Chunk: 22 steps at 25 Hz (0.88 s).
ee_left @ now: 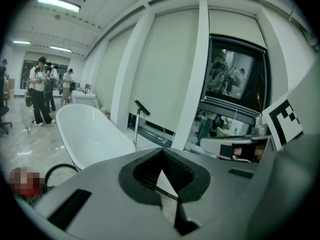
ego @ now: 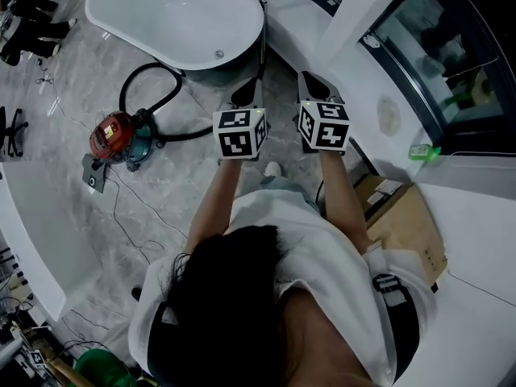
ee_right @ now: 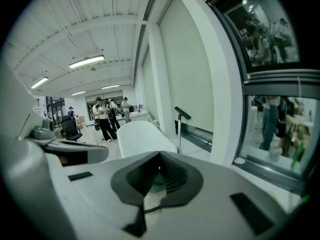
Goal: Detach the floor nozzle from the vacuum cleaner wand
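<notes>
Approach phase: nothing gripped yet. Left gripper (ego: pixel 246 95) and right gripper (ego: pixel 313 83) both have jaws closed flat with nothing between them, held side by side out in front of me. Wand (ee_left: pixel 136 130) stands upright at 12 o'clock, just past the tub (ego: pixel 161 6) end. Nozzle (ee_left: pixel 141 107) is on its top end, well apart from both grippers. Canister (ego: pixel 113 135) with hose (ego: pixel 141 75) sits on the floor at 9 o'clock. Next move, as I read it: close in, open both, clamp the wand with one and pull the nozzle off with the other. There may be a latch; I can't see one from here. Tub at 11 o'clock looks empty, only the drain showing. Box (ego: pixel 407 220) at 4 o'clock: contents not readable.
</notes>
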Motion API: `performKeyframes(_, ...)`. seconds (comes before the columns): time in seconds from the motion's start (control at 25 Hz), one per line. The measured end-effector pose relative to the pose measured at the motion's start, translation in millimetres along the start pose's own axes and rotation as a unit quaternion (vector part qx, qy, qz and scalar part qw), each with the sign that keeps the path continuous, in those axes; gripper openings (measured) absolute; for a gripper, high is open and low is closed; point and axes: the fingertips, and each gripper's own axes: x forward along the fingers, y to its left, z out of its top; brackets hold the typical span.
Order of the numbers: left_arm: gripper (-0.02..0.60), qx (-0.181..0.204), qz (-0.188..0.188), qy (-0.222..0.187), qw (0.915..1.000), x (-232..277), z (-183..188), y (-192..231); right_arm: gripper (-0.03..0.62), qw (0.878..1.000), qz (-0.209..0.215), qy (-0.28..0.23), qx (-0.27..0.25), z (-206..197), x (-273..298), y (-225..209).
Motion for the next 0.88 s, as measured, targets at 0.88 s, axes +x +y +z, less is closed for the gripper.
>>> performKeyframes(0.88,0.003,-0.012,0.012,0.014,0.9998,44,-3,-21,0.015,1.000,0.026,-0.001,-0.013,7,21,-31)
